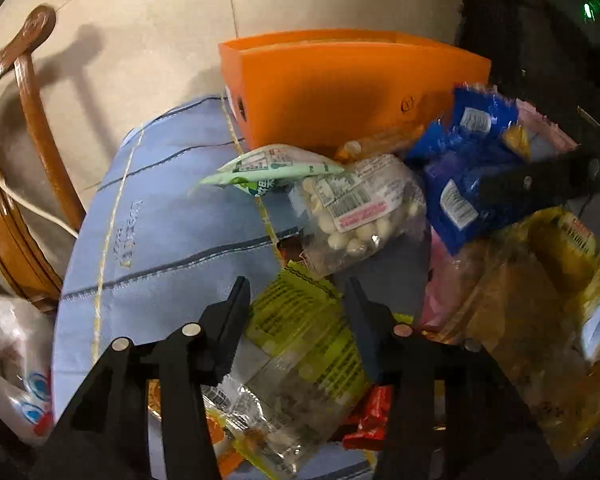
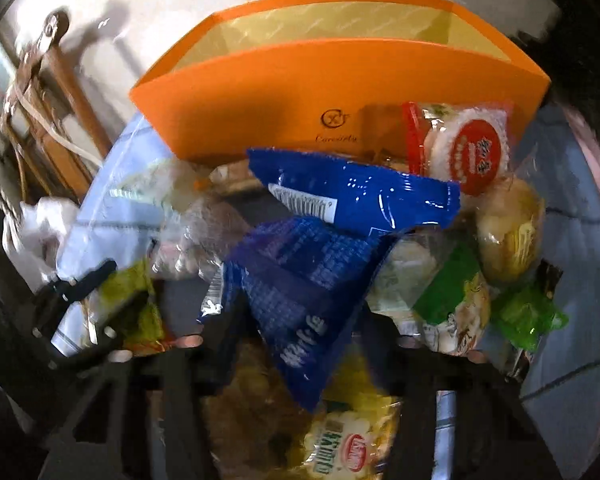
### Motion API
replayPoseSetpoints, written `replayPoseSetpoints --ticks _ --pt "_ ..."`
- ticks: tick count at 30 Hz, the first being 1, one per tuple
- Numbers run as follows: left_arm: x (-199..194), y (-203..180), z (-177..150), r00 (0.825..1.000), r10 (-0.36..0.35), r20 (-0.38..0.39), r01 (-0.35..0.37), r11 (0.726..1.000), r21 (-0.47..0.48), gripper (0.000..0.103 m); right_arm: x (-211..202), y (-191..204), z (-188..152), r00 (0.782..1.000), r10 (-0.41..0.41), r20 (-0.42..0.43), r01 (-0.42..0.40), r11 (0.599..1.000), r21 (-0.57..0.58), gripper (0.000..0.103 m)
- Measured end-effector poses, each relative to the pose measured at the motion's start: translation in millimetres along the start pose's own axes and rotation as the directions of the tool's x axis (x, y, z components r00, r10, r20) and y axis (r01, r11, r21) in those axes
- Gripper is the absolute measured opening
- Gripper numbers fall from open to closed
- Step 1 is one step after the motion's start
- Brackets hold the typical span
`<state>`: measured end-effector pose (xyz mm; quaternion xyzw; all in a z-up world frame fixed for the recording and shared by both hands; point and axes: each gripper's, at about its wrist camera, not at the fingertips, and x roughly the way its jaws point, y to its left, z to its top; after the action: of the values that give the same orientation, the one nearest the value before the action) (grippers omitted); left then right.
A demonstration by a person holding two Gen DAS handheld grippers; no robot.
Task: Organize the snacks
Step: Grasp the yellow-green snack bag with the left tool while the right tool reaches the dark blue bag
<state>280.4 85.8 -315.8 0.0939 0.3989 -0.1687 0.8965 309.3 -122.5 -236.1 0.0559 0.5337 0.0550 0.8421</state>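
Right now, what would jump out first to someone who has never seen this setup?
The big orange box at the back of the table, open at the top. In front of it lies a jumble of snack packets on a blue cloth. The right claw holds a blue packet, and the left claw is spread over a yellow-labelled packet.

Gripper state, both units.
Left gripper (image 1: 298, 292) was spread apart; right gripper (image 2: 300, 312) clamped a blue packet (image 2: 300, 300).
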Motion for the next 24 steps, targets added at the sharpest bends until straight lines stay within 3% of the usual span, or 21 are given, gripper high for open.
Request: replayPoseSetpoints --ticks 2,5,8,10,12,13,14,16,20,24 --pt "-4 10 0 1.000 -0.001 0.009 0.001 0.998 -0.056 0.019 -4 0 -2 1.000 0.007 0.003 -0.007 1.000 -0.016 0.040" --pt "-8 16 0 1.000 -0.013 0.012 0.013 0.998 -0.060 0.004 -12 4 -7 1.000 0.005 0.011 -0.005 0.998 -0.067 0.033" --pt "-16 16 -1 0.999 -0.037 0.014 0.037 0.998 -0.045 0.003 -17 5 -13 1.000 0.020 0.011 -0.019 0.996 -0.085 0.031" --pt "-26 13 -1 0.996 -0.088 0.034 0.089 0.995 -0.033 0.004 -19 2 -14 0.999 0.036 0.003 -0.036 0.996 -0.081 0.031" --pt "-35 2 -5 0.991 -0.121 0.054 0.120 0.992 0.034 0.016 -17 -1 -14 0.999 0.051 -0.009 -0.052 0.996 -0.070 0.034" --pt "-36 -1 -6 0.991 -0.126 0.055 0.122 0.991 0.063 0.040 -14 -3 -14 0.999 0.051 -0.018 -0.052 0.997 -0.062 0.034" --pt "-36 -6 -11 0.993 -0.110 0.050 0.104 0.989 0.103 0.056 -12 -3 -11 0.999 0.049 -0.019 -0.050 0.997 -0.059 0.034" --pt "-32 -8 -16 0.994 -0.107 0.034 0.102 0.988 0.119 0.058 -11 -3 -10 0.998 0.056 -0.016 -0.057 0.997 -0.052 0.035" --pt "-24 -5 -21 0.996 -0.067 0.058 0.061 0.994 0.090 0.078 -5 4 -7 0.997 0.067 -0.029 -0.068 0.996 -0.050 0.043" --pt "-14 -5 -19 0.998 -0.047 0.038 0.044 0.996 0.082 0.082 -1 8 -6 0.997 0.057 -0.043 -0.059 0.997 -0.052 0.042"
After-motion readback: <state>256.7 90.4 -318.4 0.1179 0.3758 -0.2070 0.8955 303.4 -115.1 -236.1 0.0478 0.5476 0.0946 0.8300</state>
